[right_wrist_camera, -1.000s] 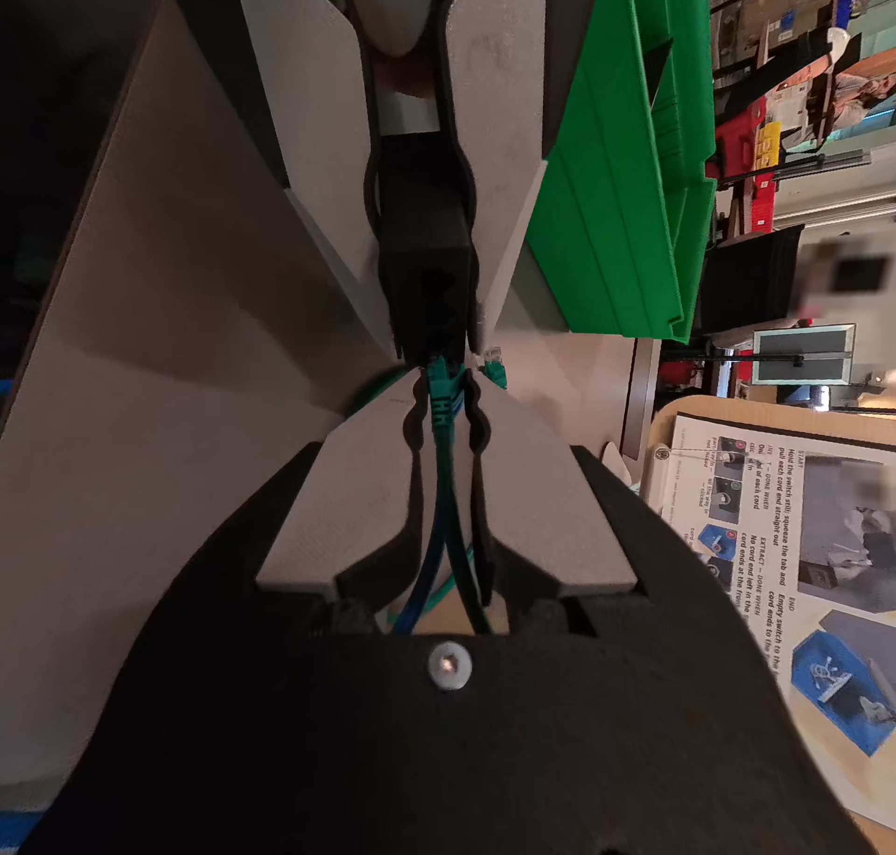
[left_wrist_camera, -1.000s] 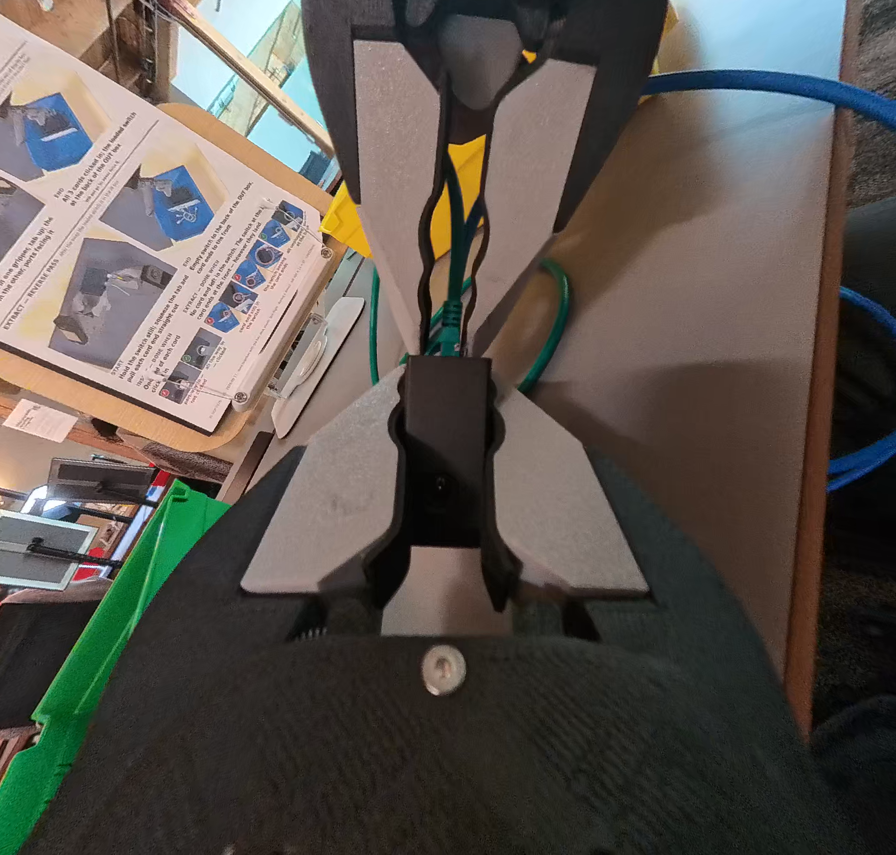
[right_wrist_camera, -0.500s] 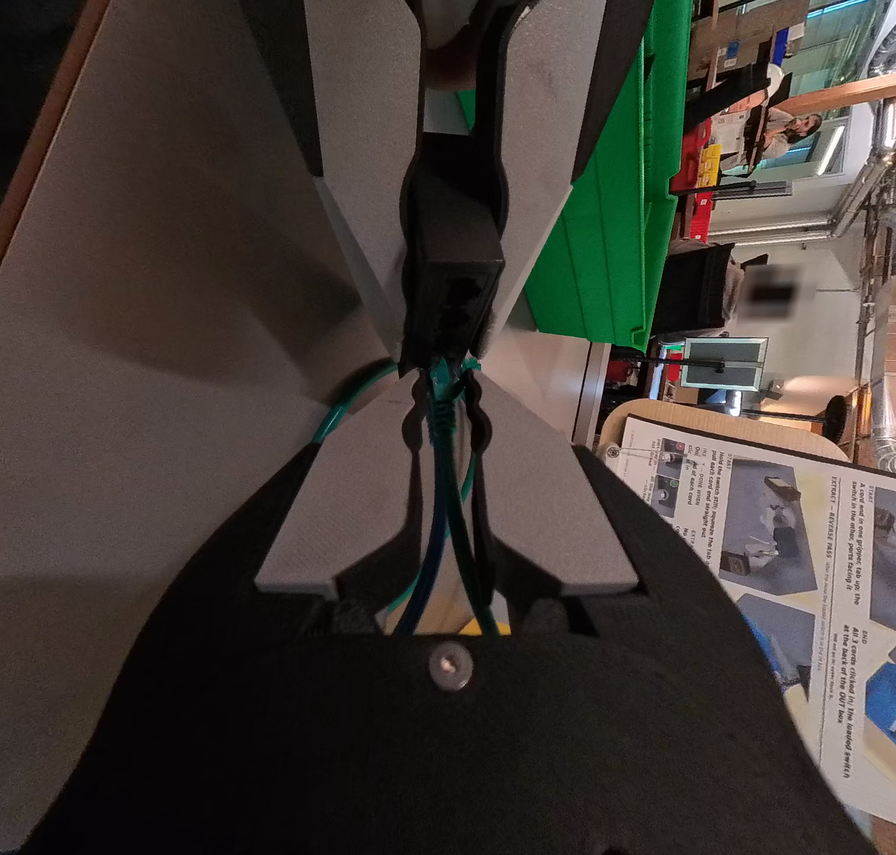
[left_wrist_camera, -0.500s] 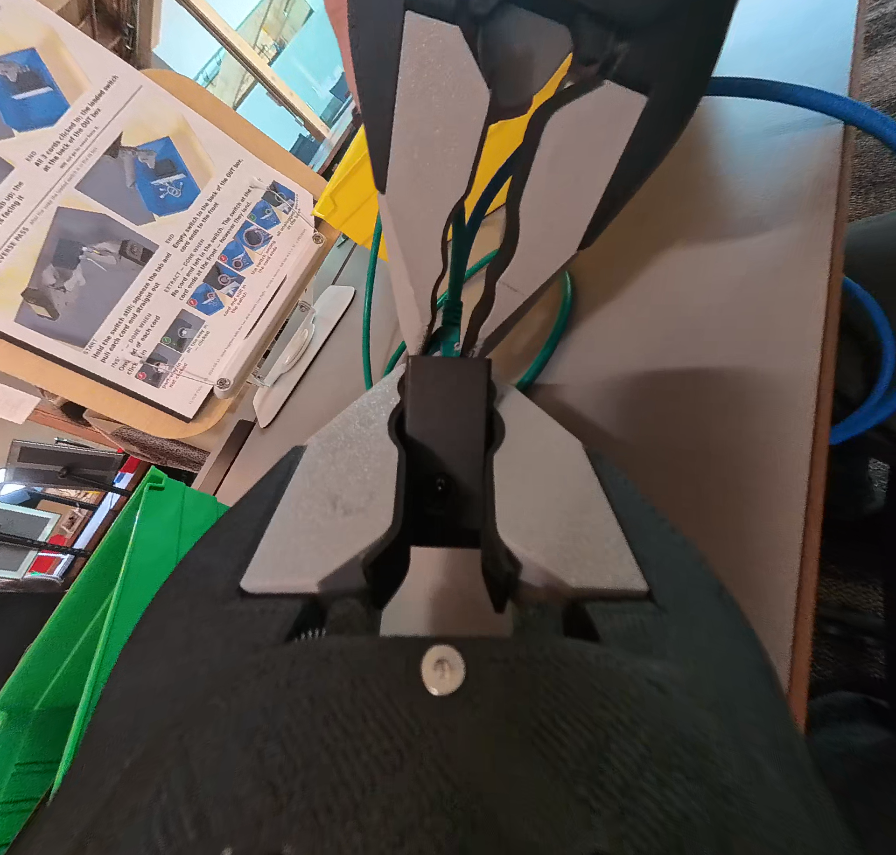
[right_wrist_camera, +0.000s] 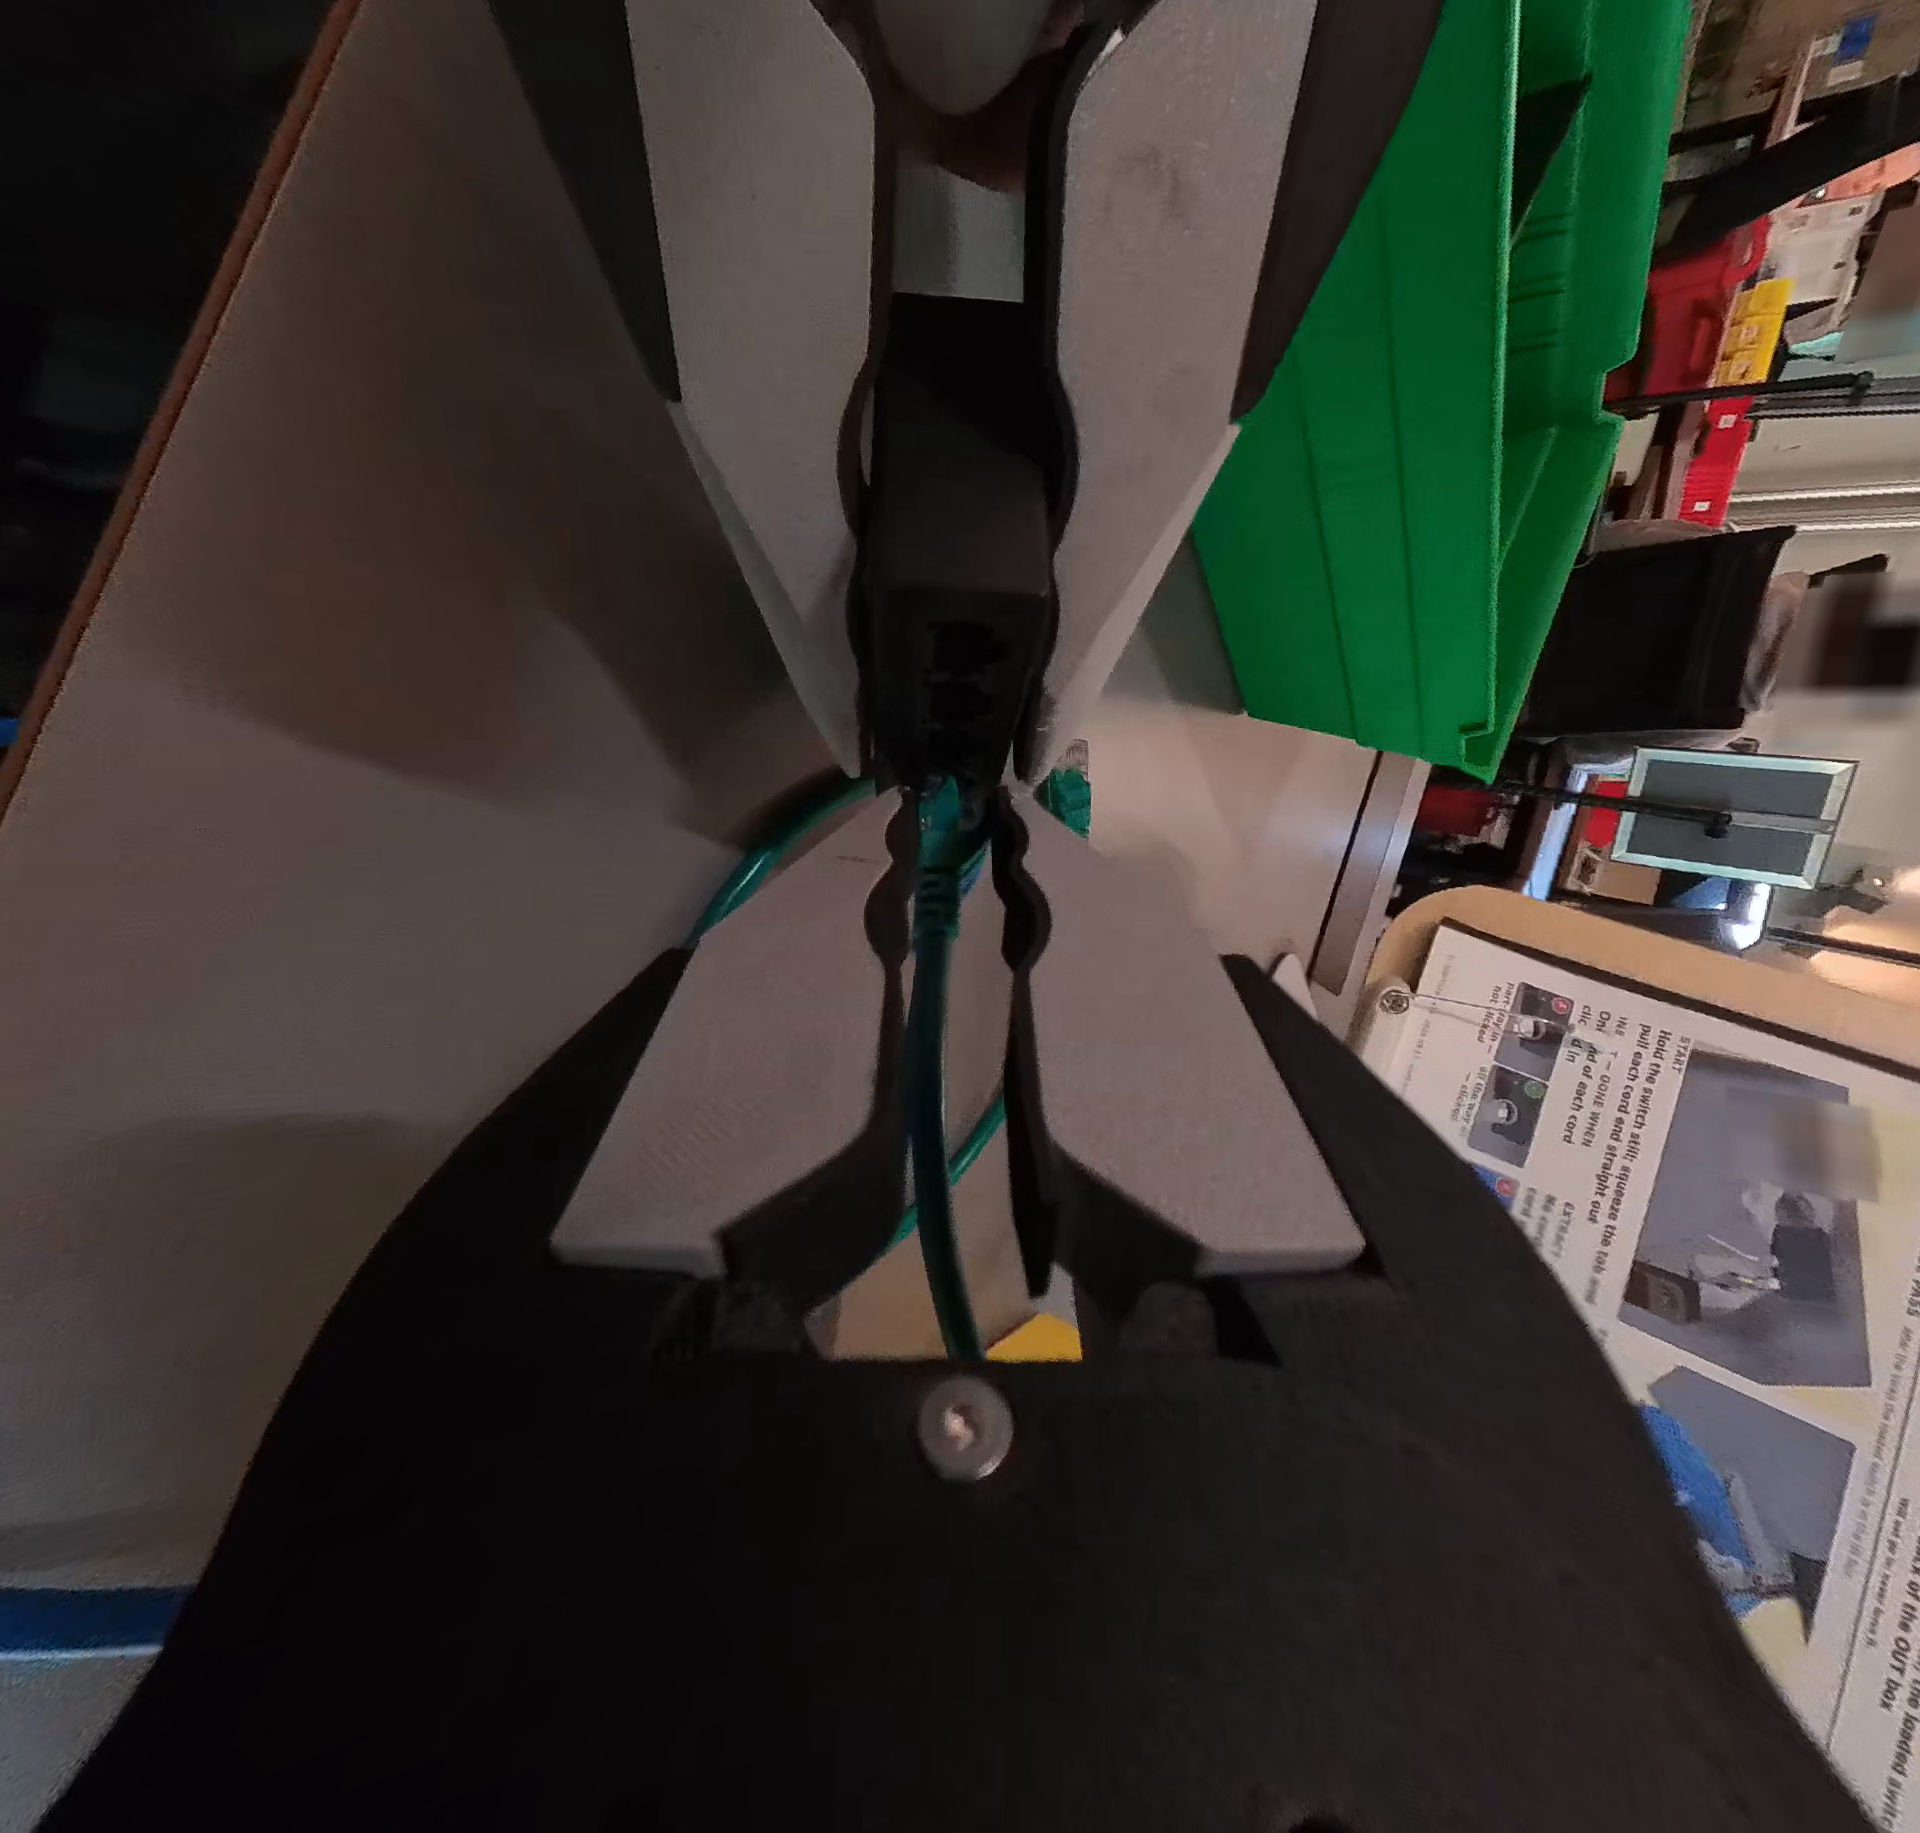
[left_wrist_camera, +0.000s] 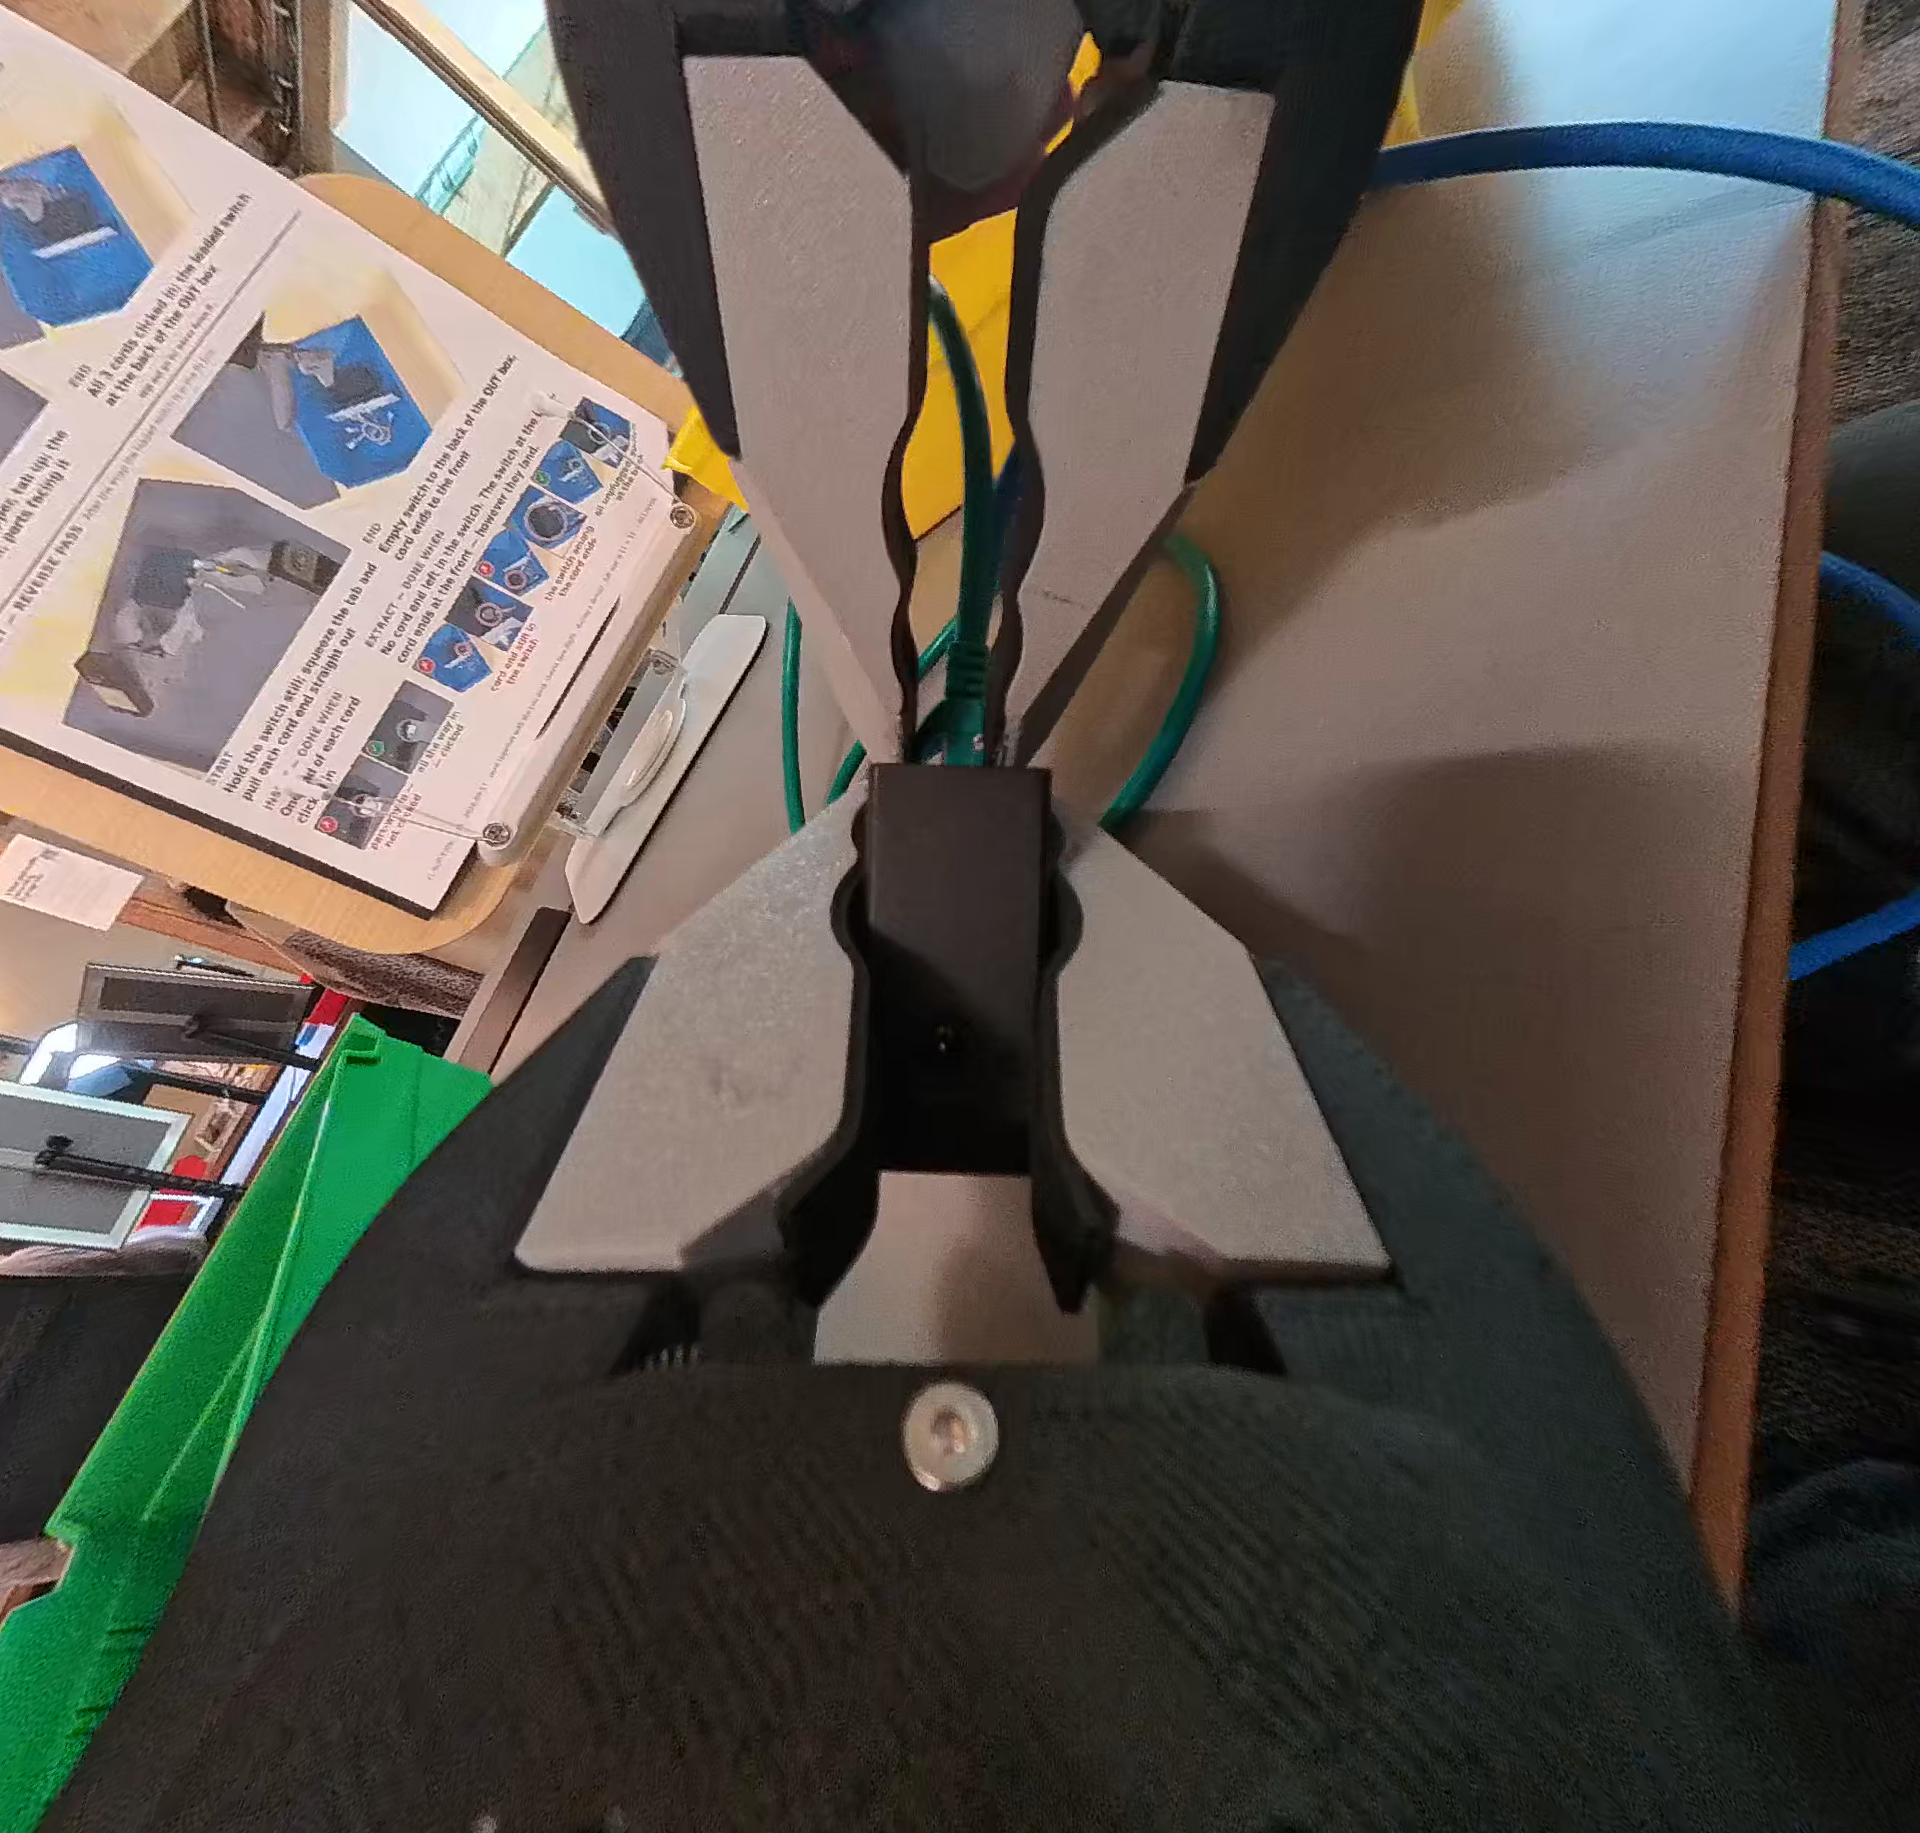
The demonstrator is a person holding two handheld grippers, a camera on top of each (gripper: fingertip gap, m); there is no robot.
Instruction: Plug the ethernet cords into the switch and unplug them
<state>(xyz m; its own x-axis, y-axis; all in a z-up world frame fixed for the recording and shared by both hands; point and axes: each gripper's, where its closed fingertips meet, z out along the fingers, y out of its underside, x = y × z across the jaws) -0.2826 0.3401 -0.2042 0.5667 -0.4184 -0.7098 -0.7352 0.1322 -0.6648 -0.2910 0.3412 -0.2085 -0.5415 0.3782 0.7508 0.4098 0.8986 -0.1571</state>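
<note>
- The left gripper (left_wrist_camera: 954, 796) jaws were clamped on the black switch (left_wrist_camera: 954, 962); the right gripper (right_wrist_camera: 951, 807) jaws were closed on the green cord (right_wrist_camera: 940, 1056).
- The plug (right_wrist_camera: 943, 827) was held at a port, insertion apparently in hand; a straight, aligned push seemed needed.

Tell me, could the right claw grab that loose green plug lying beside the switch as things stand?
Probably not yet. The right claw is shut on the green cord at the switch. The loose plug lies close, just right of its fingertips.

wrist views close, facing each other | shared: switch (left_wrist_camera: 954, 962)
</note>
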